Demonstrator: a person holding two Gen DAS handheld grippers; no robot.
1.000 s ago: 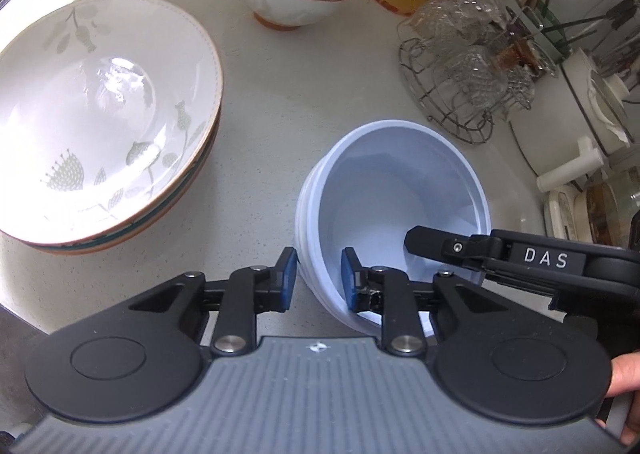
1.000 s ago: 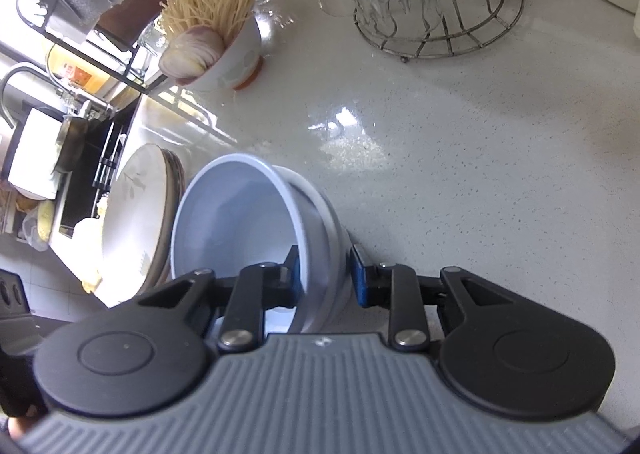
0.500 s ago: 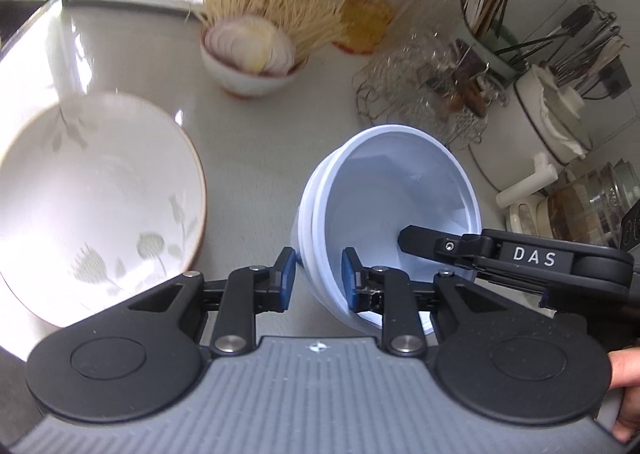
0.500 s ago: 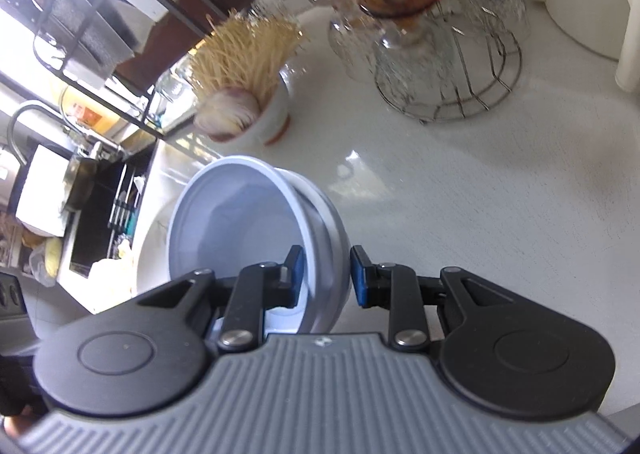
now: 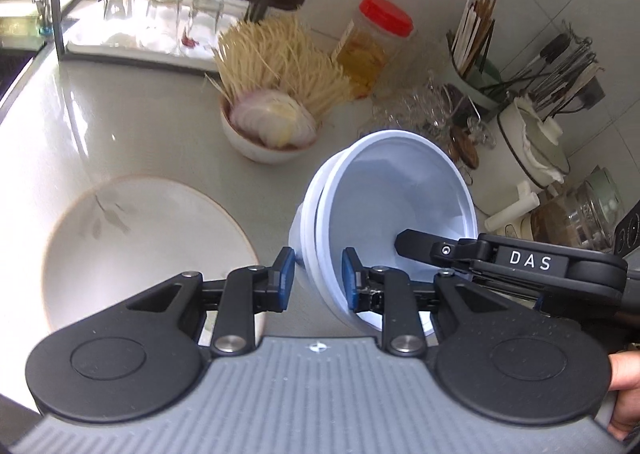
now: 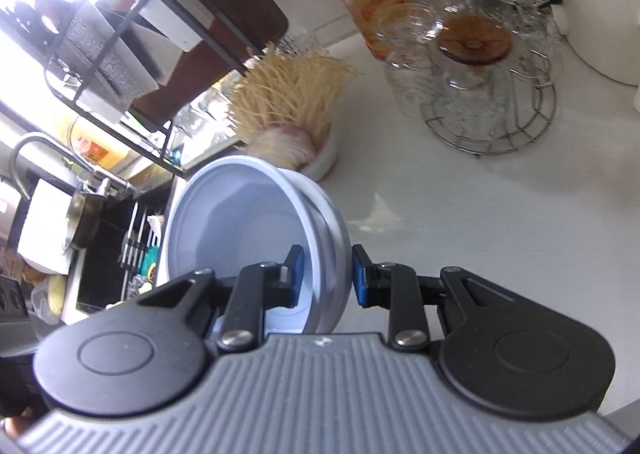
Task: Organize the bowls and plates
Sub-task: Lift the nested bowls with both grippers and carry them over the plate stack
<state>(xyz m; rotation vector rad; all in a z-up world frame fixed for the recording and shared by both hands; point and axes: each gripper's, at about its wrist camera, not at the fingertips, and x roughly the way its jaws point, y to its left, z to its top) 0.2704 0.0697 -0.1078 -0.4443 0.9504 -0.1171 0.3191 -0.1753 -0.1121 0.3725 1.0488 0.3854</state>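
Both the left gripper and right gripper are pinching opposite rims of the nested pale-blue bowls in mid-air, so honestly any uneven pull could split the stack and drop one on the counter.

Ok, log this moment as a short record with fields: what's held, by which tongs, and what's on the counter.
held: nested pale blue plastic bowls, tilted, off the counter
left tongs: shut on the bowls' near rim
right tongs: shut on the opposite rim
plate: white leaf-patterned plate on the grey counter, left of the bowls
behind: white bowl of noodles and sliced onion; red-lidded clear jar
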